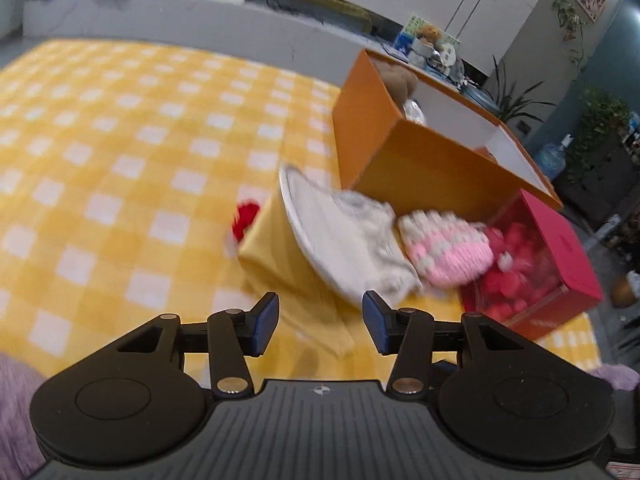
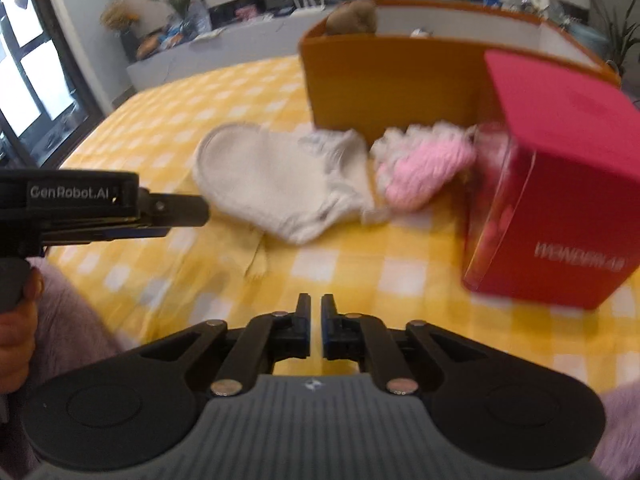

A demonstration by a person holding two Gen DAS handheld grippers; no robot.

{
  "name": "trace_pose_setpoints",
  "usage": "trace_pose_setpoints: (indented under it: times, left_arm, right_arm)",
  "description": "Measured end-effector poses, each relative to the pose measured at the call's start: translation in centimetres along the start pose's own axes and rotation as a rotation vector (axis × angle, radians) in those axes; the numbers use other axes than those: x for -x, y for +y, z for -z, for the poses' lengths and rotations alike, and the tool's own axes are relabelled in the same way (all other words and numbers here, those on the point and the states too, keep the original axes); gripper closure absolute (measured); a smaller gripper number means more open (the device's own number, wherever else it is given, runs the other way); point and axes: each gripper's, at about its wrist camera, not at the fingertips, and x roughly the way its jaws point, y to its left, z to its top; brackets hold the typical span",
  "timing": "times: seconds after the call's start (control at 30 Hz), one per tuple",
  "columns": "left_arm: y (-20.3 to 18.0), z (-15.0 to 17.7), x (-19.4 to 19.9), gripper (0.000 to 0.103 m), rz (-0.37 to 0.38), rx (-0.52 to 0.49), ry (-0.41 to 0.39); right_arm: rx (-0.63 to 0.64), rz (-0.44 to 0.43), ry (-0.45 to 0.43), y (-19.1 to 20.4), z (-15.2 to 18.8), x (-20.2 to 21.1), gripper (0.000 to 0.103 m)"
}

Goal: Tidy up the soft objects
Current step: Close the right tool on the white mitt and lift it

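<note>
A white soft slipper [image 1: 344, 236] lies on the yellow checked cloth [image 1: 120, 152], with a pink and white knitted piece [image 1: 448, 248] beside it on the right. My left gripper [image 1: 320, 320] is open and empty, just short of the slipper. A small red soft object [image 1: 245, 219] lies left of the slipper. In the right wrist view the slipper [image 2: 276, 180] and the knitted piece [image 2: 420, 168] lie ahead. My right gripper [image 2: 316, 308] is shut and empty, well short of them. The left gripper [image 2: 184, 208] comes in from the left.
An open orange box [image 1: 420, 152] stands behind the soft things, with a brown plush toy [image 1: 396, 76] inside. A red box [image 1: 560, 248] with a clear front, holding red pieces, stands at the right and also shows in the right wrist view [image 2: 560, 184]. A low shelf runs behind.
</note>
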Motion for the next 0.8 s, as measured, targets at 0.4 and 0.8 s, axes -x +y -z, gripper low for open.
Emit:
trace_pose_setpoints:
  times: [0.4, 0.8]
  left_arm:
    - [-1.0, -1.9, -3.7, 0.091, -0.038, -0.034, 0.037]
    - [-4.3, 1.7, 2.5, 0.097, 0.053, -0.223, 0.129]
  right_arm:
    - [-0.028, 0.034, -0.053, -1.1, -1.4, -0.9, 0.072]
    - [-0.12, 0.059, -0.138, -3.1, -0.5, 2.9, 0.07]
